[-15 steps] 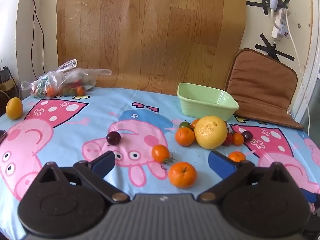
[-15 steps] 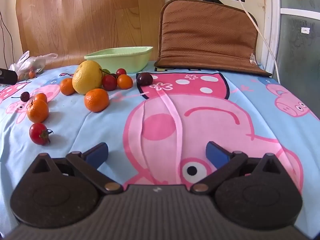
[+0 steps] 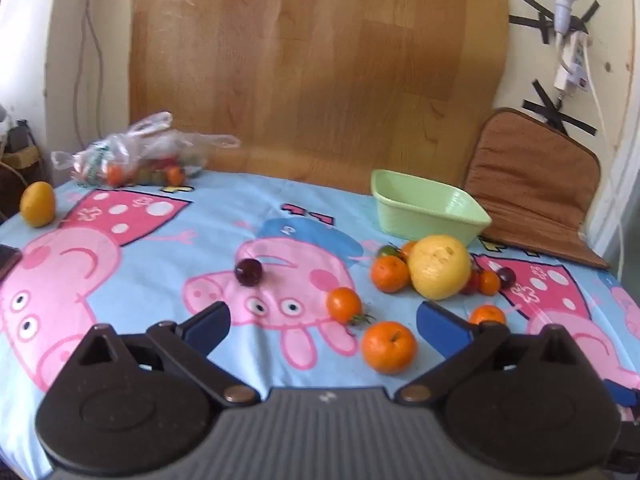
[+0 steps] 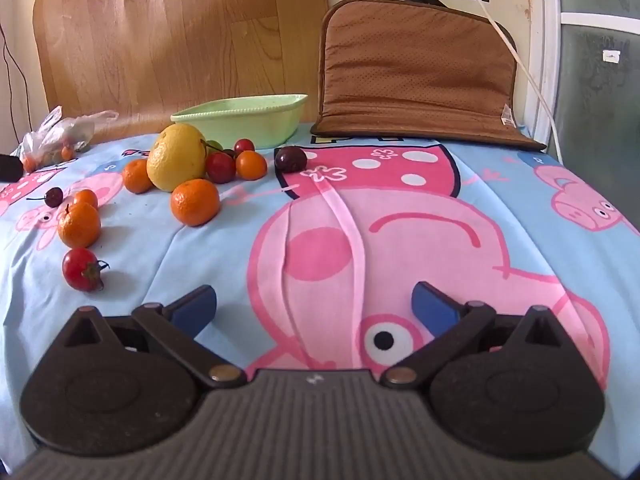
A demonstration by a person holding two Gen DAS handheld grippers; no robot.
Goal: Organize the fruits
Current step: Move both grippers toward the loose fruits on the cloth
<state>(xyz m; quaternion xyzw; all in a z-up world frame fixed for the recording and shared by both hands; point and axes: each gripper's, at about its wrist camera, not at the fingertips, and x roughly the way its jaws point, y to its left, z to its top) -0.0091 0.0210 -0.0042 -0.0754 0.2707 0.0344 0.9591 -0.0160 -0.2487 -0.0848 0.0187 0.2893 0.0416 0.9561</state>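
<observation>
so both grippers are wide open and empty, left gripper (image 3: 323, 322) hanging over the cloth right by a mandarin (image 3: 389, 347), right gripper (image 4: 314, 306) over bare tablecloth (image 4: 400, 216). looks like the very start, nothing picked yet. further back, fruit clusters around the big yellow citrus (image 3: 439, 266), and the green bowl (image 3: 428, 210) behind sits empty. next move's probably closing on that mandarin.

Left gripper (image 3: 323, 322) and right gripper (image 4: 314, 306): black linkage arms, brass pivot pins, blue fingertip pads, ribbed grey housing.
</observation>
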